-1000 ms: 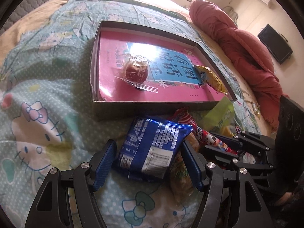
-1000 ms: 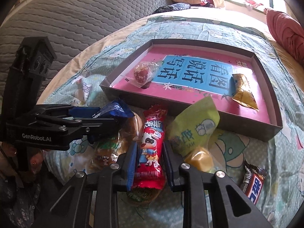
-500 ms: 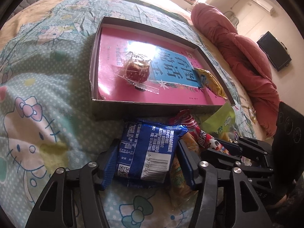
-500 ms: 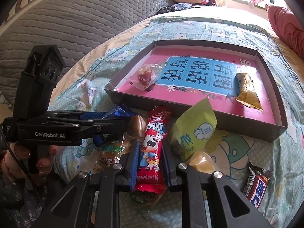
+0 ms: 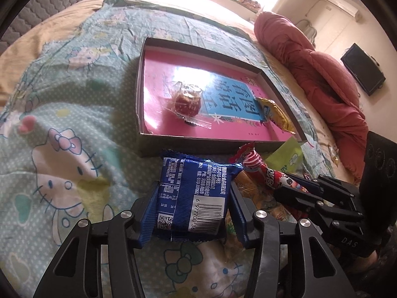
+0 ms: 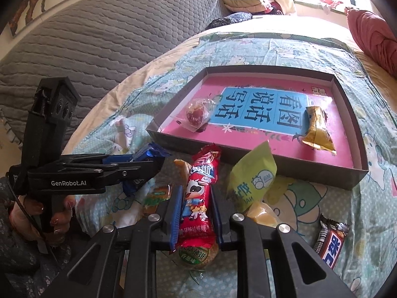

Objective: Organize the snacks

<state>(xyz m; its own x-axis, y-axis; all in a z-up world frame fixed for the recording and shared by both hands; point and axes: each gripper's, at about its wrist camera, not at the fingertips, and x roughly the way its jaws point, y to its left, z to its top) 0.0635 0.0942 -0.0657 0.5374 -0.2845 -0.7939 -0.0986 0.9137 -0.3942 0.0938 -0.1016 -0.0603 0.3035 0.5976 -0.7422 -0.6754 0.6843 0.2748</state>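
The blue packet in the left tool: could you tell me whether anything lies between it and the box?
Nothing visible does. The blue packet sits clamped in the left tool, its far end just short of the box front wall; only bare bedsheet lies between.

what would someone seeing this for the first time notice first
Probably the shallow box with its bright pink and blue printed floor, lying on the cartoon-cat bedsheet with just a red wrapped sweet and a yellow packet inside. Next, the snack pile in front of it, where the left gripper clamps a blue packet and the right gripper a red stick pack.
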